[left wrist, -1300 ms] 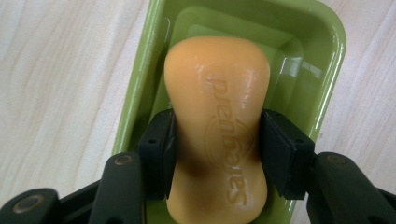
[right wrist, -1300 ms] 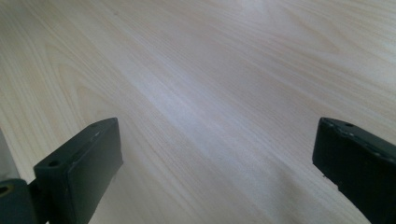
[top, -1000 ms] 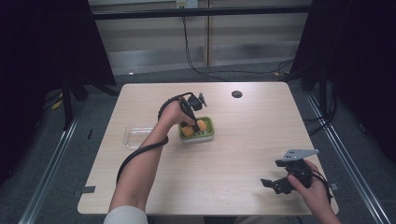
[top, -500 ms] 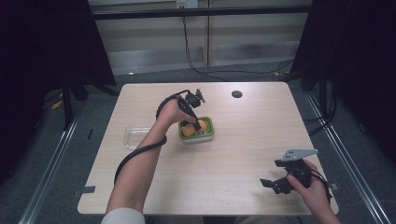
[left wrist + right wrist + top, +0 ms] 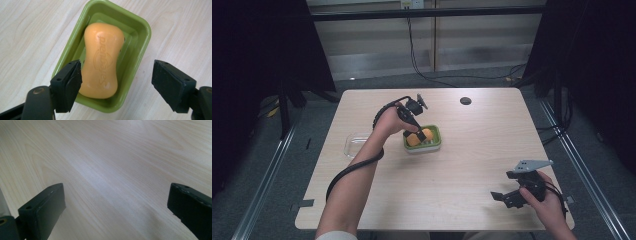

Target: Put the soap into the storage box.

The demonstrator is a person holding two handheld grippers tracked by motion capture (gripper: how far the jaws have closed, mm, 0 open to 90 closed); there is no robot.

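Orange waisted soap bar [image 5: 102,62] with embossed lettering, in green dish [image 5: 140,37].

An orange soap bar [image 5: 101,63] with embossed lettering lies in a lime-green dish [image 5: 138,37]. The tabletop [image 5: 112,170] is pale wood with fine grain. Both grippers' jaws are matte black.

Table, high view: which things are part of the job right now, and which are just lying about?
In the job:
soap
green dish holding it
left gripper, open over the soap

Lying about:
clear tray
right gripper, open over bare table
dark round spot on the tabletop
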